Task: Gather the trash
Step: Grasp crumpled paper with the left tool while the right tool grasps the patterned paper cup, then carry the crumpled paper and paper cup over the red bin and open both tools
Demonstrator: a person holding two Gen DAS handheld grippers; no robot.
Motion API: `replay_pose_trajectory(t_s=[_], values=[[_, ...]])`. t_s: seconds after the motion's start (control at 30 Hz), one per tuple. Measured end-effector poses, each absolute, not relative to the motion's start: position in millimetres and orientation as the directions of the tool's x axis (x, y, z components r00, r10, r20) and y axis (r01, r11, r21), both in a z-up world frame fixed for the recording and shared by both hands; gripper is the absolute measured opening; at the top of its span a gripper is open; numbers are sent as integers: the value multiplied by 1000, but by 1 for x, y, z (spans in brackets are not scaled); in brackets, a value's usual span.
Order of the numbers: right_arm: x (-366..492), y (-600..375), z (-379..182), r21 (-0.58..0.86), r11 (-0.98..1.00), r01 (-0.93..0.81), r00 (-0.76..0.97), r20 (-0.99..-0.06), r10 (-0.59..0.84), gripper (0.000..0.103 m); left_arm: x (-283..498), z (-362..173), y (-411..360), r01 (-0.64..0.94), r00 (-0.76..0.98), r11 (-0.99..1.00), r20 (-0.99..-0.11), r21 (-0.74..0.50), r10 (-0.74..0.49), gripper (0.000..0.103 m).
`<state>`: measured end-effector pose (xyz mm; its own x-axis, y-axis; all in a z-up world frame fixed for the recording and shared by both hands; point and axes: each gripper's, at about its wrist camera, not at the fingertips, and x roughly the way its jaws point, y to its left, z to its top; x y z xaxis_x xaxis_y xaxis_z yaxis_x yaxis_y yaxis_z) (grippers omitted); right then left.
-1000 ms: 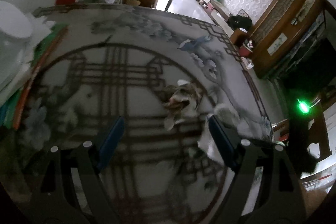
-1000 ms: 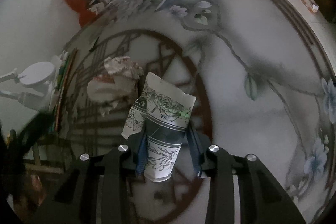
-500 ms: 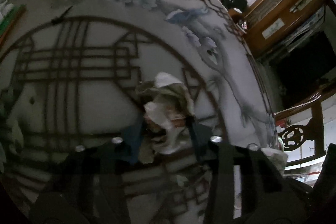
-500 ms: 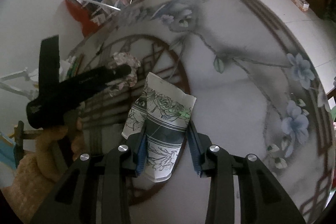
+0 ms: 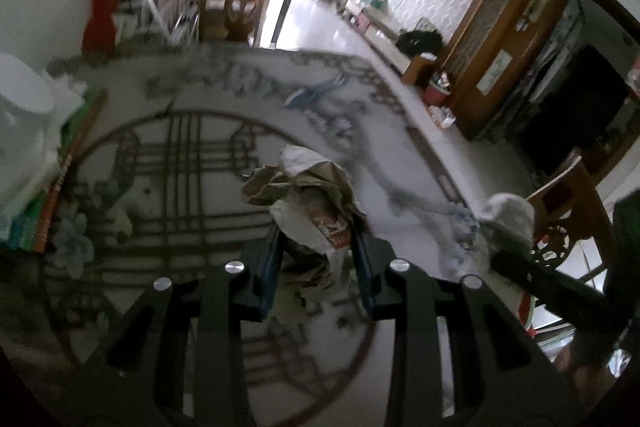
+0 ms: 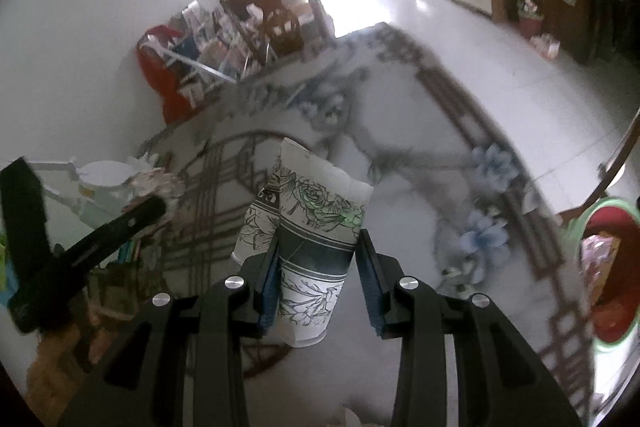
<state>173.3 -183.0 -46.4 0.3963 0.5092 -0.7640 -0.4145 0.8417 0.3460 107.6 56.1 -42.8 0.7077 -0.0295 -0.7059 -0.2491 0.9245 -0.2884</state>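
Over patterned table (image 5: 400, 155): left hand-held gripper (image 5: 316, 251) clamps crumpled paper (image 5: 312, 195); right (image 6: 316, 267) clamps cup (image 6: 312, 227).

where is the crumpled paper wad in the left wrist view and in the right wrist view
Left wrist: crumpled paper wad at centre, clamped between the left gripper fingers.
Right wrist: far left, at that gripper's tip.
Shared landmark: red bag against the wall.
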Motion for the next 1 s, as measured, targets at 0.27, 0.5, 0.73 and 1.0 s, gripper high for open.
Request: replay_pose_trajectory(t_s=[0.27, 0.5, 0.73, 1.0], values=[[149, -206, -15, 305, 842, -444, 479, -714, 511, 34, 88, 7, 7, -149, 773, 960, -633, -236, -35, 31], [139, -226, -16, 302, 852, -428, 487, -716, 499, 34, 81, 23, -16, -108, 797, 970, -603, -219, -48, 31], [134, -242, -17, 310, 859, -408, 495, -715, 493, 33, 77, 23, -30, -89, 799, 974, -599, -207, -54, 31], [127, -259, -19, 305, 873, -382, 508, -719, 474, 33, 81, 20, -49, -48, 788, 980, -610, -195, -82, 32]])
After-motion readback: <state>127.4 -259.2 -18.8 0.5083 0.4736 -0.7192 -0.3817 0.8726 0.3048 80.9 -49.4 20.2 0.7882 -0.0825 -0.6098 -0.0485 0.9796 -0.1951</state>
